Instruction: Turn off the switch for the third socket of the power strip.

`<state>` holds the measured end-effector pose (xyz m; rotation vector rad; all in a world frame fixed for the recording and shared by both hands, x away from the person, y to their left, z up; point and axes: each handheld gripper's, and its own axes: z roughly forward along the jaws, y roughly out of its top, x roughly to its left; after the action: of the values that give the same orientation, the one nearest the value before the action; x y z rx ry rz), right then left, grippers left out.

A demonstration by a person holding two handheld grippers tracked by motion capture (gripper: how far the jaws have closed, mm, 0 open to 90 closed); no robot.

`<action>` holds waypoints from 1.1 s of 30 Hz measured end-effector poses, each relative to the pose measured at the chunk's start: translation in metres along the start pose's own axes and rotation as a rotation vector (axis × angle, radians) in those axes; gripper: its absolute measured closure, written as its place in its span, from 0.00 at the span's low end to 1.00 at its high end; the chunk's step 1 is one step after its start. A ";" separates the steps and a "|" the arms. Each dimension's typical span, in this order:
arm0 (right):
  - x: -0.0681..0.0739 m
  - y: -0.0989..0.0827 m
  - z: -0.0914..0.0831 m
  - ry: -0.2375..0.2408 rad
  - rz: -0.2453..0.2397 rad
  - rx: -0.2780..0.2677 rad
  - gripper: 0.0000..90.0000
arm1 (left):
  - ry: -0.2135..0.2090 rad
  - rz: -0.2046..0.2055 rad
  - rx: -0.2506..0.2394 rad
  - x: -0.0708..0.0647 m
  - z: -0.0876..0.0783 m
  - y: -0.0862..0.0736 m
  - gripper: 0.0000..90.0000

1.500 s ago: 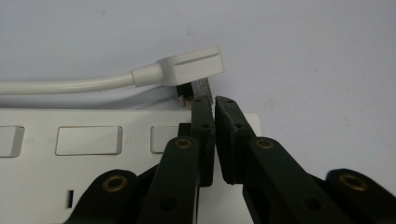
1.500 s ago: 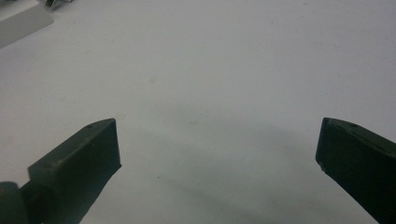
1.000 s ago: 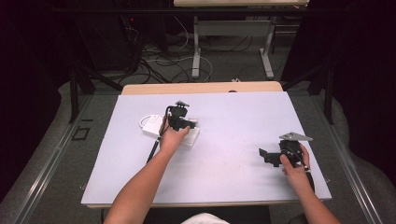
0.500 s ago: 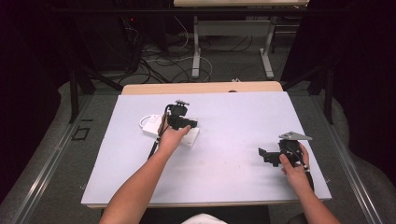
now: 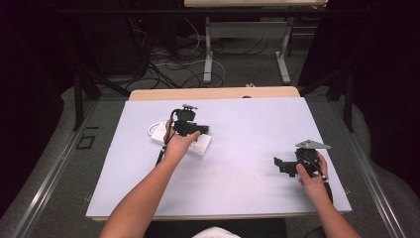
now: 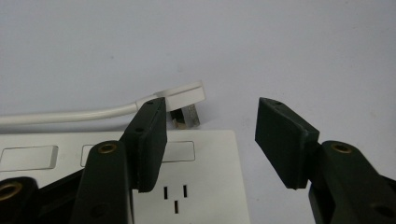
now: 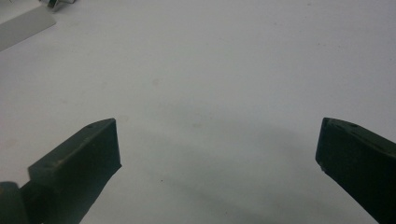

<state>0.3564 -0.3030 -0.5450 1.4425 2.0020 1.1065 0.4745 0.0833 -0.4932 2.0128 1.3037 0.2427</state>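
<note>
The power strip [image 6: 205,177] under my left hand-held gripper [image 6: 210,140] looks like smooth white plastic with a slight sheen. Its plug [image 6: 184,95] is glossy white plastic with dull metal pins, on a smooth cable [image 6: 65,114]. My pads [image 6: 152,144] are matt black. The surface [image 7: 224,70] is matt, pale, faintly speckled.

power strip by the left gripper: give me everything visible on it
The power strip is a flat white block, plastic by its look, lying face up on the table. Its top shows rectangular rocker switches and one three-slot socket. A white plug with metal prongs lies just past its far edge, its white cord running off left. The left gripper hovers over the strip's end; its fingers have just been opening, nothing clamped between them.
</note>
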 end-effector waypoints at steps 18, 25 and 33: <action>0.000 0.000 0.000 0.000 0.002 0.001 0.00 | 0.031 0.100 0.006 0.000 -0.016 -0.003 0.32; 0.000 0.000 0.000 0.000 -0.007 0.001 0.00 | 0.030 0.143 -0.017 -0.002 -0.026 -0.005 0.30; 0.000 0.000 -0.001 -0.006 -0.014 0.004 0.00 | -0.004 0.130 -0.039 -0.001 -0.038 -0.009 0.30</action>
<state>0.3558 -0.3037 -0.5446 1.4305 2.0087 1.0917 0.4483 0.1022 -0.4710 2.0662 1.1586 0.3226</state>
